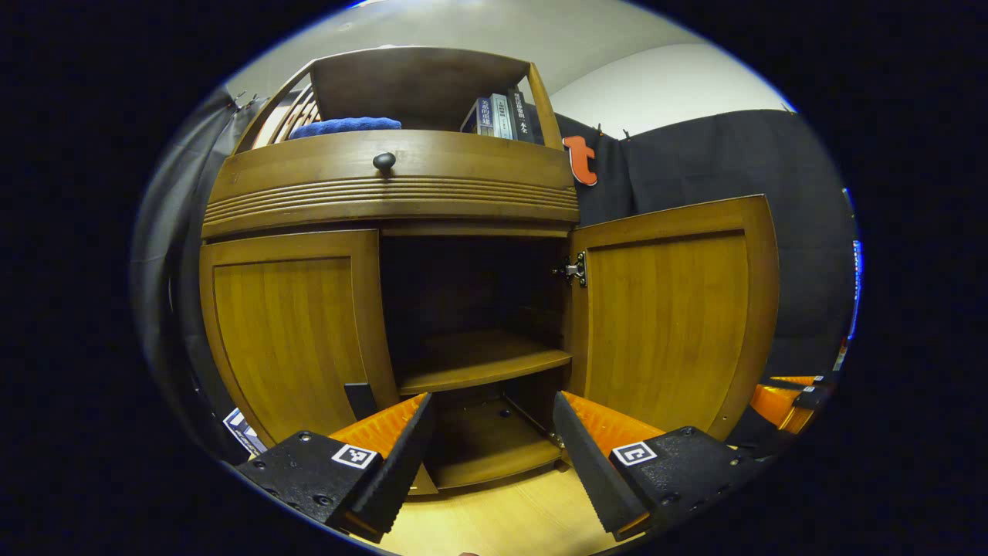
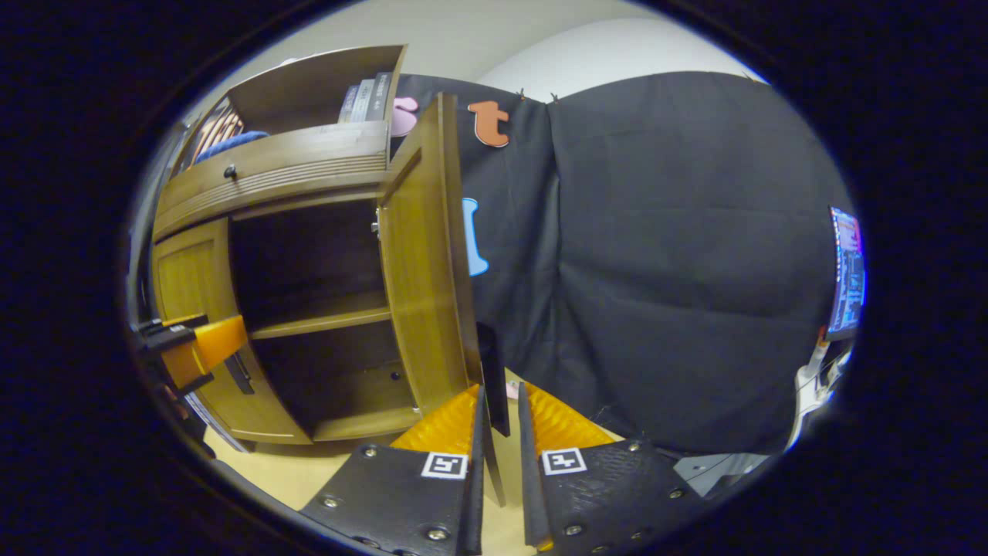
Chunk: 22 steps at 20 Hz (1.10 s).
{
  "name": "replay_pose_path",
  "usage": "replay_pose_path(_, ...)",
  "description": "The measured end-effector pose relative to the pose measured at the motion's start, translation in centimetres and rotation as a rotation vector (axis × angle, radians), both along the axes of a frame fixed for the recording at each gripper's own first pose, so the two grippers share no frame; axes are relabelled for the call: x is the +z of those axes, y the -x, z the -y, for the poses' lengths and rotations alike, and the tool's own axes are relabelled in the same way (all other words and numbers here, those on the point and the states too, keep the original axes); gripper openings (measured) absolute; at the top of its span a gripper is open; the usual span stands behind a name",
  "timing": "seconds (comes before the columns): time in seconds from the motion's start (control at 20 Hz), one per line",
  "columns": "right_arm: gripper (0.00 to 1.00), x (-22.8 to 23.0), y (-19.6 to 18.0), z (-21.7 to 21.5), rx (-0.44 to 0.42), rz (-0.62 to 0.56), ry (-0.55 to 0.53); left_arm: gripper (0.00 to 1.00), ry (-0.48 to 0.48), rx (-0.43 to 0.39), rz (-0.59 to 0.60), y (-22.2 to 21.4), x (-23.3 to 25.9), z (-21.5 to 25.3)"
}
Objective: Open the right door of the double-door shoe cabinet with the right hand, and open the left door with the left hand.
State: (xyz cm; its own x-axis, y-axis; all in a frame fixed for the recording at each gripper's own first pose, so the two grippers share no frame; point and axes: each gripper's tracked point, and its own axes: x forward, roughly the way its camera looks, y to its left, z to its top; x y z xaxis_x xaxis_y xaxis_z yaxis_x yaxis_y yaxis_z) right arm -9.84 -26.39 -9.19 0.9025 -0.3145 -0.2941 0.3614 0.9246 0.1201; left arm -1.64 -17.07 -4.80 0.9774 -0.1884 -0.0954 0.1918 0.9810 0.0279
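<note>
The wooden shoe cabinet (image 1: 390, 197) faces me. Its right door (image 1: 668, 324) stands swung wide open, seen edge-on in the right gripper view (image 2: 421, 255). My right gripper (image 2: 502, 390) is shut on that door's dark vertical handle (image 2: 491, 355), and it also appears at the door's outer edge (image 1: 787, 398). The left door (image 1: 289, 332) lies flush with the cabinet front. My left gripper (image 1: 492, 401) is open in front of the lower cabinet, its left finger just right of the left door's dark handle (image 1: 360, 398). From the right gripper view, the left gripper (image 2: 193, 344) hovers beside that handle (image 2: 239, 374).
Inside the cabinet, a shelf (image 1: 482, 359) spans the dark compartment. Above the doors is a drawer with a round knob (image 1: 384, 161); a blue cloth (image 1: 345, 126) and books (image 1: 500, 116) sit on top. Light wood floor (image 1: 494, 517) lies below. A screen (image 2: 847, 270) glows far right.
</note>
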Motion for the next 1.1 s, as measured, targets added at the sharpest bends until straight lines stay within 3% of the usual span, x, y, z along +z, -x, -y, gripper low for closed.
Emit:
replay_pose_path(0.4,0.21,0.1,-0.4,-0.2,0.007,-0.006,0.018,0.95,-0.029,0.126,-0.044,-4.0,-2.8,-3.8)
replay_pose_path(0.85,0.21,0.5,-0.9,0.1,-0.030,-0.010,0.059,0.95,-0.081,0.206,-0.084,-8.8,-6.6,-7.7)
replay_pose_path(0.95,0.21,0.7,-0.9,0.2,-0.044,-0.010,0.067,0.97,-0.100,0.187,-0.046,-8.6,-6.6,-7.2)
replay_pose_path(1.05,0.21,0.9,-0.9,0.2,-0.053,-0.012,0.072,0.87,-0.138,0.169,-0.058,-9.2,-7.2,-6.7)
replay_pose_path(1.1,0.21,0.8,-0.7,0.2,-0.055,-0.015,0.076,0.93,-0.145,0.169,-0.072,-9.4,-7.7,-6.6)
